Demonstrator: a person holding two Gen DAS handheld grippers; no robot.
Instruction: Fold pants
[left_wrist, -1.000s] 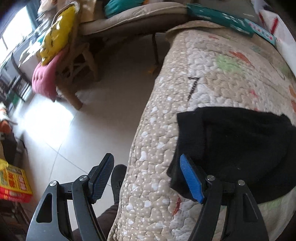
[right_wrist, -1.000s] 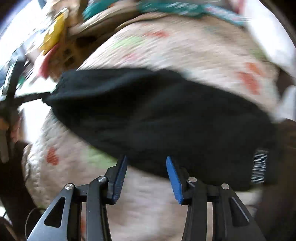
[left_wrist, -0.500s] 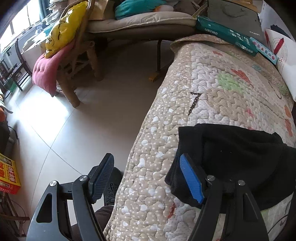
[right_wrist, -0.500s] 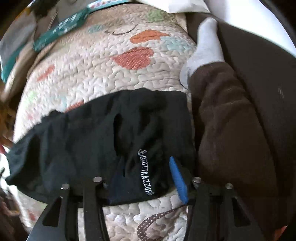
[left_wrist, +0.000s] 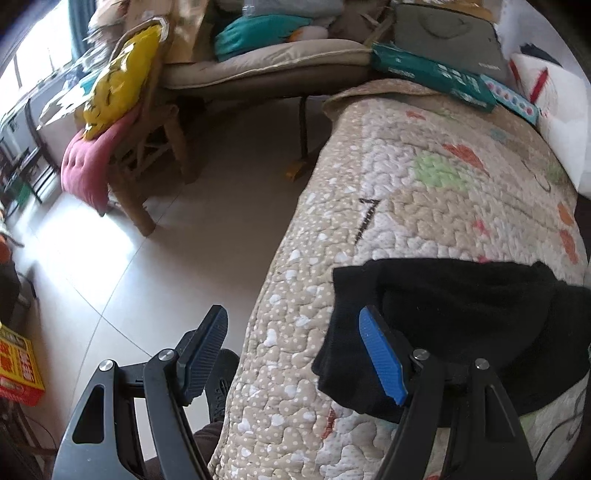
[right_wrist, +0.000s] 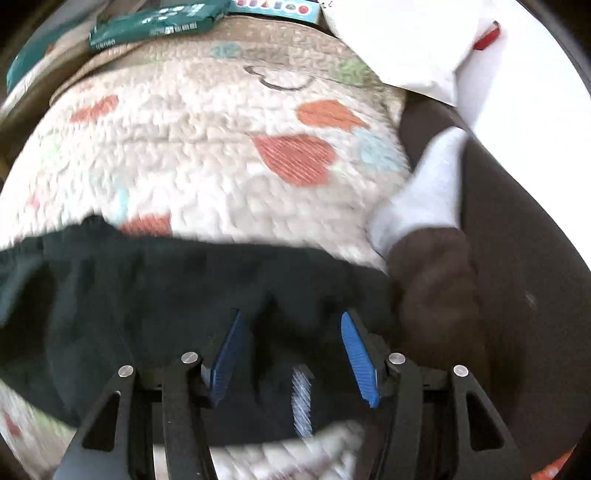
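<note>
The black pants (left_wrist: 472, 325) lie bunched in a low heap on the quilted cover (left_wrist: 406, 192), a beige spread with heart and cloud patches, filling the lower right of the left wrist view and the lower half of the right wrist view.

The left gripper (left_wrist: 299, 354) stands wide open at the bottom of its frame. Its right finger, with the bright blue pad (left_wrist: 384, 358), sits over the near left edge of the pants; whether it touches the cloth cannot be told. Its left finger hangs out past the edge of the cover, over the pale tiled floor (left_wrist: 177, 229). Nothing is held between them.

The right gripper (right_wrist: 291, 350) is also open, with a moderate gap, its two blue pads above the dark fabric. A white printed label (right_wrist: 302, 402) on the pants shows between the fingers, near the bottom of the frame. This view is blurred, so contact with the cloth cannot be judged.

At the right of that frame lie a brown trouser leg (right_wrist: 436, 288) and a white sock (right_wrist: 424, 199), just beside the pants. A teal package (right_wrist: 147, 22) rests at the upper left.
</note>
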